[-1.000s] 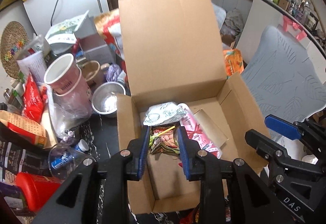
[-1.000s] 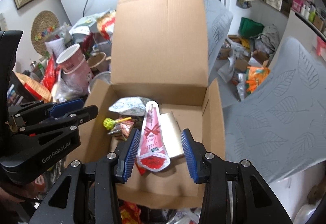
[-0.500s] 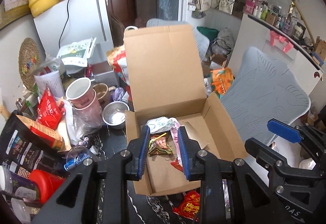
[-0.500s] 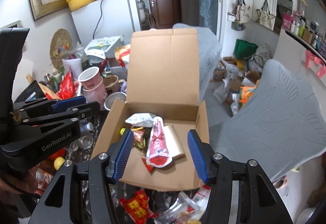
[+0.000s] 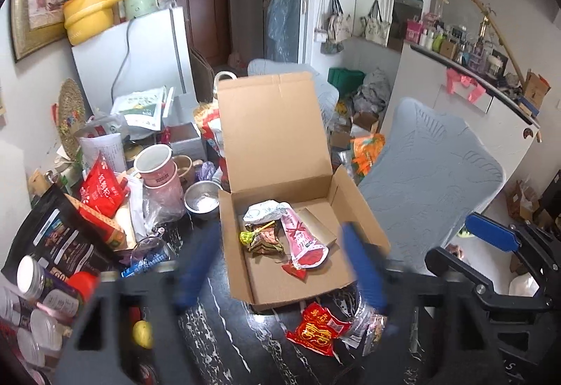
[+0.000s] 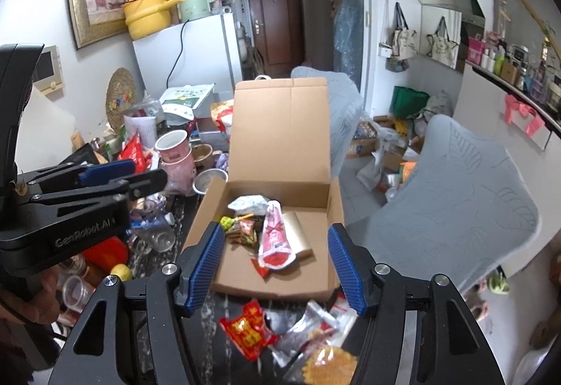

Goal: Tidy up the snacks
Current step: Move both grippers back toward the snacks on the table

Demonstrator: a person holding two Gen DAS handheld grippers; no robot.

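Note:
An open cardboard box [image 5: 361, 220] [image 6: 336, 210] stands on the dark marble table with its lid upright. Inside lie a pink cone-shaped snack pack [image 5: 301, 241] [image 6: 275, 238], a brown candy wrapper with a green lollipop [image 5: 261, 238] [image 6: 238, 227], a white packet [image 5: 263, 211] and a small red packet [image 5: 294, 269]. My left gripper [image 5: 280, 273] is open, blurred and empty, raised in front of the box. My right gripper [image 6: 277, 266] is open and empty, also short of the box. A red snack packet [image 5: 317, 327] [image 6: 247, 329] and clear-wrapped snacks [image 6: 315, 325] lie on the table before the box.
Left of the box stand pink cups [image 5: 157, 167], a steel bowl [image 5: 201, 201], red bags [image 5: 101, 185], a black bag [image 5: 59, 241], jars [image 5: 31, 283] and a plastic bottle. A lemon [image 5: 142, 332] lies near the front. Grey chairs [image 5: 431, 185] stand to the right.
Both grippers have pulled back and up from the box. The left gripper has opened wide and let go of the brown wrapper, which now lies in the box. The right gripper has opened wider.

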